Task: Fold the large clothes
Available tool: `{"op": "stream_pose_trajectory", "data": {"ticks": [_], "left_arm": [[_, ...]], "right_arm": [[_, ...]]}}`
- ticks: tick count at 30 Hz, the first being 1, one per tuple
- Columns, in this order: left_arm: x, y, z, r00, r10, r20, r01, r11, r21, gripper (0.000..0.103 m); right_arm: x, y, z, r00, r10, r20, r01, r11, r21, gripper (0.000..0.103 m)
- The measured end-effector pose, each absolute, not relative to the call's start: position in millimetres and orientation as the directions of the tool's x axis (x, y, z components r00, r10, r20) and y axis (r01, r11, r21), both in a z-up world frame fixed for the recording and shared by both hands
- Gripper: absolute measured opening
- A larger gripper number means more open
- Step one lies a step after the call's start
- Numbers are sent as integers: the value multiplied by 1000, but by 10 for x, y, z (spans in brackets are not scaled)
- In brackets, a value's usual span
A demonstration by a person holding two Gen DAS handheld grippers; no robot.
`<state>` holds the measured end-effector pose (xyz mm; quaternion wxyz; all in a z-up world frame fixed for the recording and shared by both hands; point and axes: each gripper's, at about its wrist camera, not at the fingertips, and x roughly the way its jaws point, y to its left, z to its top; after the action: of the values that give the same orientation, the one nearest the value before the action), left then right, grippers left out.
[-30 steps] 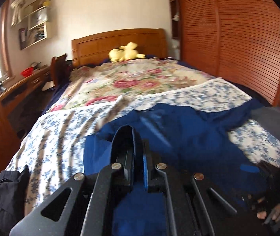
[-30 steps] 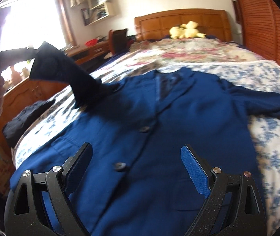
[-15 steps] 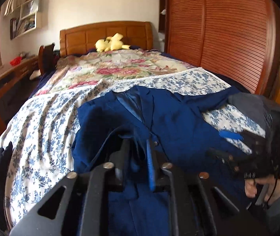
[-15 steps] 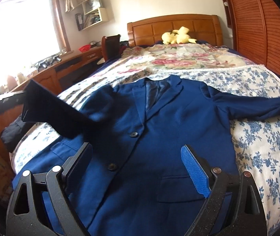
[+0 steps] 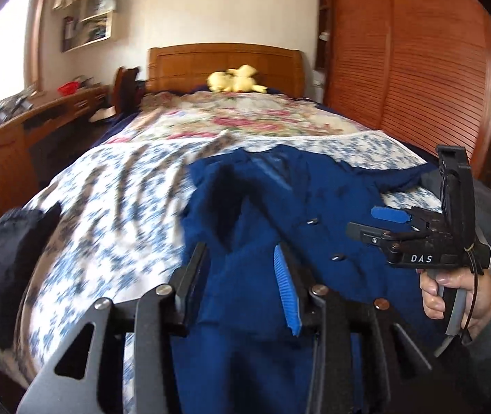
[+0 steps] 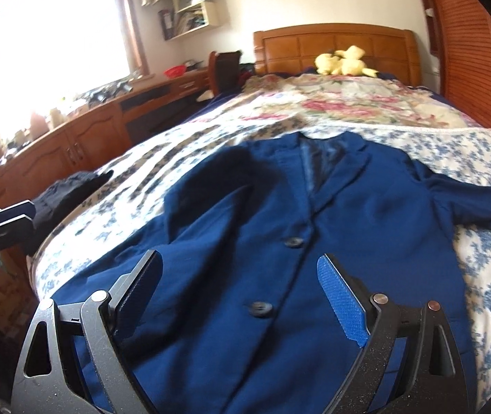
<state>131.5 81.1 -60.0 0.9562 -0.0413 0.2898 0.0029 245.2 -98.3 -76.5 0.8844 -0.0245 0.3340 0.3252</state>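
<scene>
Wooden-framed bed [image 6: 335, 39], blue-flowered white cover, with clothing laid on it.

Blue buttoned suit jacket [image 6: 366, 214] lies front-up across the blue-and-white floral bedspread [image 6: 487, 252], collar toward 12 o'clock, one sleeve trailing out to 3 o'clock. Pink-rose floral quilt [image 6: 342, 103] covers the far half. Yellow plush toy [image 6: 344, 60] sits at 12 o'clock against the headboard. Dark crumpled garment [image 6: 69, 189] at 9 o'clock on the edge.

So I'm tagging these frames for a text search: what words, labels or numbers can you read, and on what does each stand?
"DAS": white letters on the black body of the right tongs, left wrist view.
Books and papers on the wall shelf: too small and blurred to read.
Blue jacket and bedspread: no lettering visible.
</scene>
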Motion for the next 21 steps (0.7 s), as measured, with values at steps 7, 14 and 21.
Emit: {"op": "stream_pose_trajectory", "data": {"ticks": [7,14,21], "left_arm": [[1016,1262,-771,822,73,-565,-133,989,-66,37],[824,1499,-880,807,113,-579,-178,982,-57,37],[737,1526,-910,805,124,-580,-189,981,-53,37]], "right_arm": [[2246,-421,-1048,467,584,-664,-692,709,138,87],[1946,33,-1301,351,600,-719,-794,598,111,83],[1824,206,-1473,307,567,-764,-834,547,71,64]]}}
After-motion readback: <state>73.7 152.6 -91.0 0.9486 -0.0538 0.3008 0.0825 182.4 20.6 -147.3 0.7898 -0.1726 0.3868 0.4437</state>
